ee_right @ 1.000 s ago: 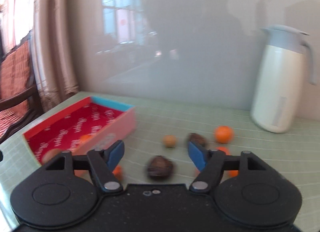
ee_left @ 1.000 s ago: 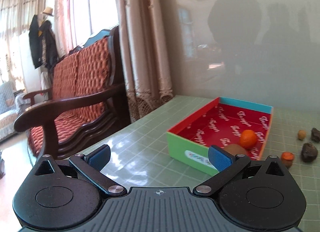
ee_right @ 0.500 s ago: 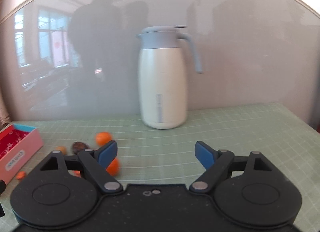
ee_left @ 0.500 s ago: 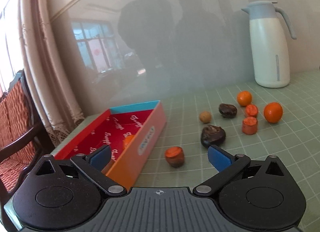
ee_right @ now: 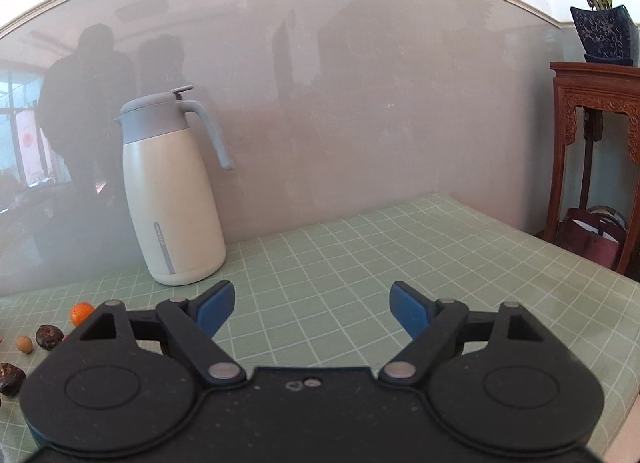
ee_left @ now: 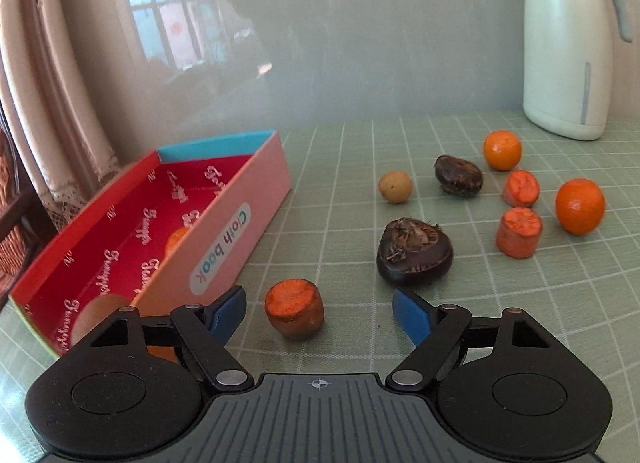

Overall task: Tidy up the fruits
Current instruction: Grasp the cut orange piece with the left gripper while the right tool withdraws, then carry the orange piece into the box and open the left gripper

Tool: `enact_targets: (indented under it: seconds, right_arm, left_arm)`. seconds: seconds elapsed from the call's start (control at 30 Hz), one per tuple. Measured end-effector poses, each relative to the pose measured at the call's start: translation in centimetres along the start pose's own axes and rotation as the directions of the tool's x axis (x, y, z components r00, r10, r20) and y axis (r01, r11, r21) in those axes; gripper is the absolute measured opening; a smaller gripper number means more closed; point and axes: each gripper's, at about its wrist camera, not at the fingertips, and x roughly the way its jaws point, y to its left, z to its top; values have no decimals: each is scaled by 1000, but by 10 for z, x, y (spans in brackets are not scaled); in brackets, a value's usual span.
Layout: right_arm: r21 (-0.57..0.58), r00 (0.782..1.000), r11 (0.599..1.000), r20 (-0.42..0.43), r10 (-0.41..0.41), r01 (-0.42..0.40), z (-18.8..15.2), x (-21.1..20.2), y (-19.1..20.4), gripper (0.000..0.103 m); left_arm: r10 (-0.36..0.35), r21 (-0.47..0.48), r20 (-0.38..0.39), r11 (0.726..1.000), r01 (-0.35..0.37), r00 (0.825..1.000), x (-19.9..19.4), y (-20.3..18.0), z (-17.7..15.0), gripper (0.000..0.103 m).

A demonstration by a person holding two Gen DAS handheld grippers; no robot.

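My left gripper (ee_left: 319, 313) is open, low over the table, with an orange carrot chunk (ee_left: 295, 308) lying between its fingertips. Left of it stands the red-lined box (ee_left: 224, 247), holding an orange fruit (ee_left: 178, 239) and a brown fruit (ee_left: 100, 313). Beyond lie a large dark chestnut-like fruit (ee_left: 414, 252), a smaller dark one (ee_left: 458, 176), a small tan fruit (ee_left: 395, 187), two more carrot chunks (ee_left: 519, 232) (ee_left: 520, 188) and two oranges (ee_left: 579, 205) (ee_left: 502, 150). My right gripper (ee_right: 312, 309) is open and empty, facing the wall over bare mat.
A white and grey thermos jug (ee_right: 170, 191) (ee_left: 566, 43) stands at the back by the glossy wall. A wooden stand (ee_right: 596, 151) with a potted plant is beyond the table's right edge. An orange (ee_right: 81, 312) and dark fruits (ee_right: 49, 337) show at the right view's left edge.
My left gripper has swung right from the chair side and come down close to the near carrot chunk. My right gripper has swung right, away from the fruits, toward the jug.
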Motion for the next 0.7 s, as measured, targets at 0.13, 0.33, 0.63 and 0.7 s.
enact_targets:
  seconds: [0.13, 0.33, 0.63, 0.7]
  right_arm:
    - [8, 1000, 1000, -4, 13, -13, 0, 3, 3, 84]
    - [-27, 998, 998, -14, 56, -56, -4, -1, 18, 84]
    - [-55, 995, 994, -16, 98, -98, -5, -3, 36, 84]
    - [-60, 995, 993, -17, 103, -103, -5, -3, 39, 84]
  left_arm:
    - [-25, -10, 9, 1000, 25, 1000, 3, -1, 2, 53]
    - [-27, 10, 33, 1000, 26, 999, -2, -8, 0, 31]
    - [21, 37, 151, 999, -27, 988, -29, -2, 2, 31]
    - [38, 23, 181, 999, -43, 983, -35, 6, 3, 31]
